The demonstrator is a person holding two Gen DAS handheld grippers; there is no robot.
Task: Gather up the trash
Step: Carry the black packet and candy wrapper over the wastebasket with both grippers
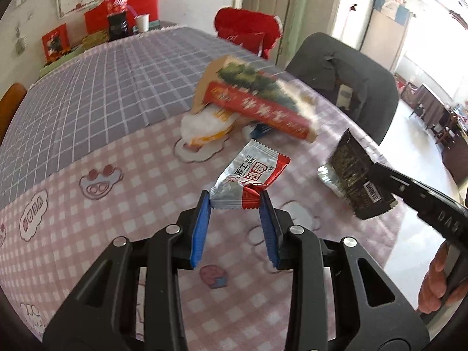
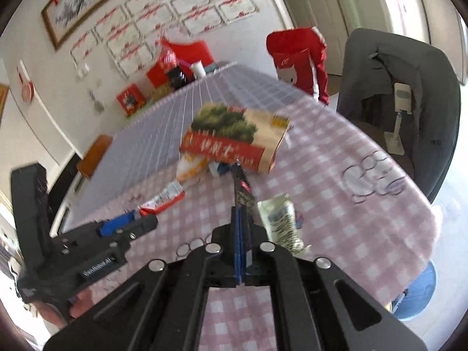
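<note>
Left wrist view: the silver-and-red crinkled plastic snack wrapper [image 1: 248, 180] sits pinched by its lower end between the left gripper [image 1: 236, 201]'s blue-padded jaws, above the pink checked tablecloth [image 1: 117, 204].

Right wrist view: the right gripper [image 2: 240, 213], jaws pressed together, clamps the thin black foil wrapper [image 2: 244, 190] edge-on, near the red-and-green cardboard box [image 2: 234, 137].

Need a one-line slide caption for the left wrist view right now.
Left gripper pinching a red-and-silver wrapper over the pink checked tablecloth; right gripper holds a black packet.
</note>
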